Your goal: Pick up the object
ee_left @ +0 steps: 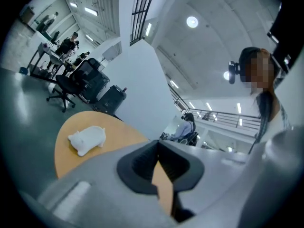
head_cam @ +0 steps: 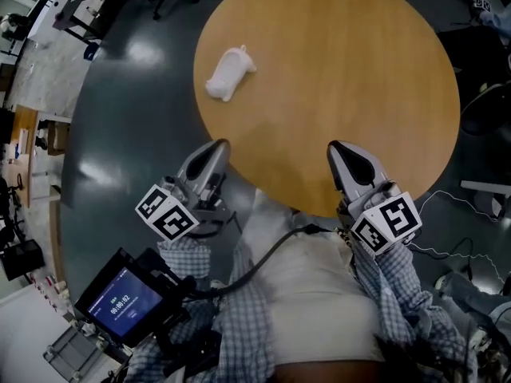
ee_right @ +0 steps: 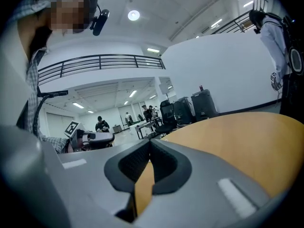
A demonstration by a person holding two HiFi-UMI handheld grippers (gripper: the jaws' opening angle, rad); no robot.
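A small white animal-shaped toy (head_cam: 229, 73) lies on the round wooden table (head_cam: 351, 78), toward its far left part. The left gripper view shows the same toy (ee_left: 87, 139) well ahead and to the left of the jaws. My left gripper (head_cam: 217, 148) hovers at the table's near left edge, shut and empty; in its own view the gripper (ee_left: 157, 152) has its jaws meeting at the tips. My right gripper (head_cam: 335, 148) sits over the table's near edge, also shut with nothing held; in its own view the gripper (ee_right: 149, 151) shows only bare tabletop (ee_right: 237, 141) beyond it.
The grey floor (head_cam: 128, 126) surrounds the table. A handheld screen device (head_cam: 121, 300) sits at my lower left and a cable (head_cam: 263, 258) runs across my lap. Office chairs (ee_left: 78, 82) and people stand in the background, far off.
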